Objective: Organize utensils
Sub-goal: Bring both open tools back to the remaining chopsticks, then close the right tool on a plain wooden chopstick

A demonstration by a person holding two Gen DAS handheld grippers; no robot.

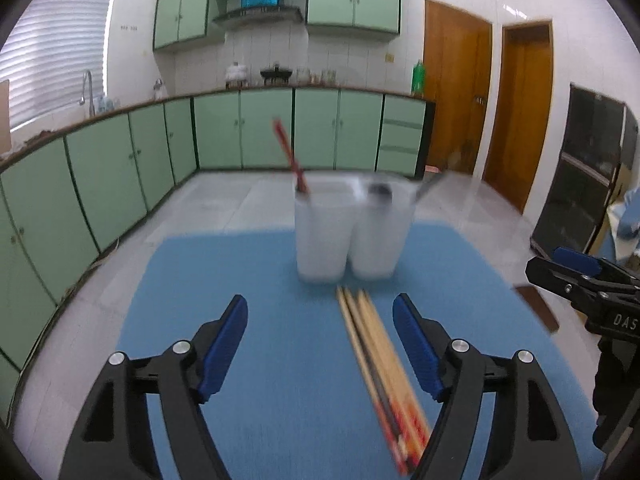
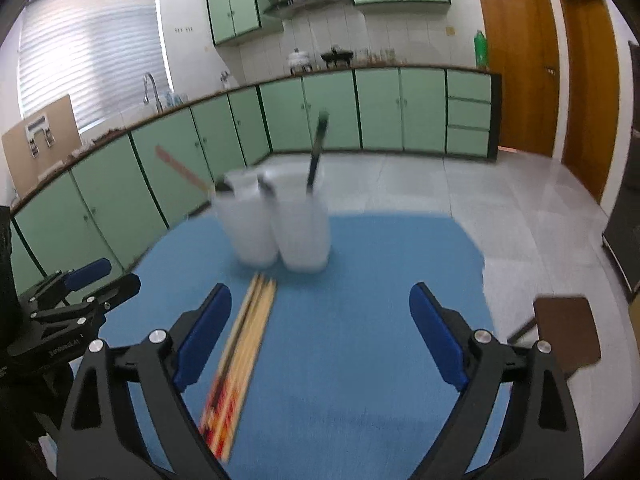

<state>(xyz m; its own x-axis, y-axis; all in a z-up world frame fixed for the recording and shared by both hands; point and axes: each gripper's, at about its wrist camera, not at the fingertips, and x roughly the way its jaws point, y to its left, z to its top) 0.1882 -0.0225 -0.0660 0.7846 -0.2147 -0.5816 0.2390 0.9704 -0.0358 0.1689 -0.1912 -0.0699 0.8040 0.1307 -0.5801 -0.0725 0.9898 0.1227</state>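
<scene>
Both claws stand wide and hold nothing: left claw [image 1: 320, 344], right claw [image 2: 320, 334]. The chopsticks [image 1: 378, 364] lie bundled on the blue mat [image 1: 280, 320] on the tabletop, just before two white cups [image 1: 348, 232] holding utensils.

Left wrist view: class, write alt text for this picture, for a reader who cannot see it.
A bundle of wooden chopsticks lies on a blue mat between the fingers of the open left gripper, nearer its right finger. Behind them stand two white holder cups, side by side, with utensils sticking out. The right gripper shows at the right edge, with green kitchen cabinets beyond.
</scene>
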